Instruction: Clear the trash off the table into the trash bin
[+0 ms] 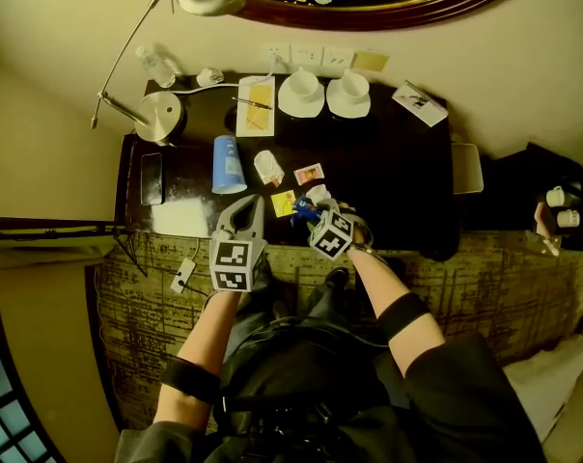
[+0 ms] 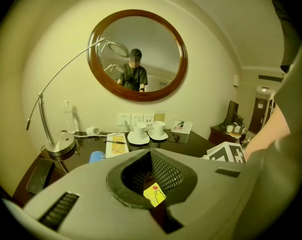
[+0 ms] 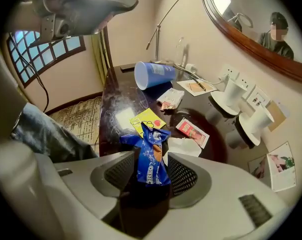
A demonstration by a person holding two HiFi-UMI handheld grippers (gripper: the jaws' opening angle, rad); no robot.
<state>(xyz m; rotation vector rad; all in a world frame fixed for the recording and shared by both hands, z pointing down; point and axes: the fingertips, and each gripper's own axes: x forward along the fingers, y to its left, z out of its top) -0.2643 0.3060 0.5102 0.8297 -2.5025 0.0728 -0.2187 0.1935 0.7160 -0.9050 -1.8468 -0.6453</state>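
A crumpled blue Oreo wrapper (image 3: 151,156) stands on the dark table (image 1: 388,191) near its front edge. My right gripper (image 3: 150,176) points steeply down with its jaws either side of the wrapper, open, and the pads do not visibly squeeze it. In the head view the wrapper (image 1: 301,213) peeks out beside that gripper (image 1: 311,210). Around it lie a yellow card (image 3: 147,119), white paper (image 3: 183,146), a red sachet (image 3: 192,131), a snack wrapper (image 3: 170,98) and a tipped blue cup (image 3: 153,74). My left gripper (image 1: 241,204) hovers shut and empty, with the yellow card (image 2: 155,194) beyond its tips.
At the table's back stand two white cups on saucers (image 1: 323,93), a notepad with a pen (image 1: 255,104), a desk lamp base (image 1: 161,116), a water bottle (image 1: 156,66) and a small box (image 1: 419,102). A phone (image 1: 152,177) lies at the left edge. No bin shows.
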